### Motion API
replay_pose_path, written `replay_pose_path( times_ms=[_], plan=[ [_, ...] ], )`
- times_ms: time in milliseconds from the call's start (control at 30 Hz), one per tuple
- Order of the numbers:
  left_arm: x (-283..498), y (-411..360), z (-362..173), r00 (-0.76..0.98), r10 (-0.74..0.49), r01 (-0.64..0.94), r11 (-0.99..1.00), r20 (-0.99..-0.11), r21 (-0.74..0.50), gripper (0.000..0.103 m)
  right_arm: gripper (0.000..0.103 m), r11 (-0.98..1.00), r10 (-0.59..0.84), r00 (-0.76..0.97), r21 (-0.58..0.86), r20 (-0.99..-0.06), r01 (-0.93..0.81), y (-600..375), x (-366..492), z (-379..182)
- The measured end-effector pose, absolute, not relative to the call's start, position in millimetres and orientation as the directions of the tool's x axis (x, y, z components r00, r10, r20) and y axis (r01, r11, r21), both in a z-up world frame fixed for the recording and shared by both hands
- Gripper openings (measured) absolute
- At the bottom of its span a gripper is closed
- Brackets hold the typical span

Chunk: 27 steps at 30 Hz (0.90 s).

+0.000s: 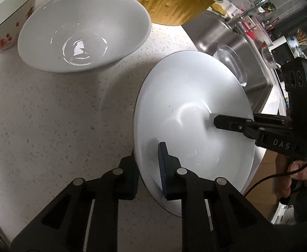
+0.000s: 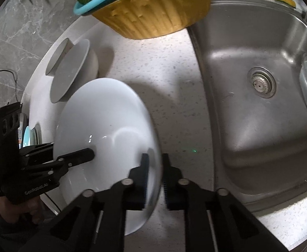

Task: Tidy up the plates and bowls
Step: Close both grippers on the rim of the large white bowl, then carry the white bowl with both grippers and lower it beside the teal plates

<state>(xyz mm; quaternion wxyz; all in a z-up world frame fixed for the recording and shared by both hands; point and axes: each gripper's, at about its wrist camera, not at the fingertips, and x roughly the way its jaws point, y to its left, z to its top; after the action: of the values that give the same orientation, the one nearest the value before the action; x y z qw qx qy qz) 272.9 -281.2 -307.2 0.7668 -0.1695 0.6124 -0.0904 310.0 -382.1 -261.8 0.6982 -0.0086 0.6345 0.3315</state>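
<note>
Now white bowl (image 1: pixel 187 109) tilted, rim-clamped.

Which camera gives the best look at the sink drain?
The right wrist view: the drain sits fully visible in the sink basin. In the left wrist view the sink appears only at the far edge, and the held plate blocks any drain.

dim fisheye views, glare on white bowl (image 1: pixel 187 113), vignetted corners
</note>
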Motion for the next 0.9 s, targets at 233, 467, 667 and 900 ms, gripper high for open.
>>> replay_pose_path(
  times_ms=[233, 467, 667, 900],
  plan=[
    [250.8, -265.5, -298.2, 0.236, -0.327, -0.092, 0.930, -0.915, -0.356, 0.014, 0.010, 0.793, 0.414, 0.001, 0.361, -0.910, -0.491, -373.1, 300.4, -258.3],
    [222.9, -234.2, -280.2, 0.264, -0.284, -0.145, 0.933, -0.922, -0.329, 0.014, 0.010, 0.757, 0.435, -0.021, 0.378, -0.900, -0.533, -350.9, 284.6, -246.9],
    [188.8, -192.8, -280.0, 0.264, -0.250, -0.239, 0.919, -0.932, -0.314, 0.014, 0.010, 0.712, 0.442, -0.070, 0.398, -0.894, -0.579, -313.4, 265.7, -245.0],
    [158.5, -142.0, -279.7, 0.276, -0.234, -0.345, 0.881, -0.932, -0.323, 0.014, 0.010, 0.685, 0.439, -0.142, 0.433, -0.887, -0.585, -264.2, 250.9, -250.3]
  ],
)
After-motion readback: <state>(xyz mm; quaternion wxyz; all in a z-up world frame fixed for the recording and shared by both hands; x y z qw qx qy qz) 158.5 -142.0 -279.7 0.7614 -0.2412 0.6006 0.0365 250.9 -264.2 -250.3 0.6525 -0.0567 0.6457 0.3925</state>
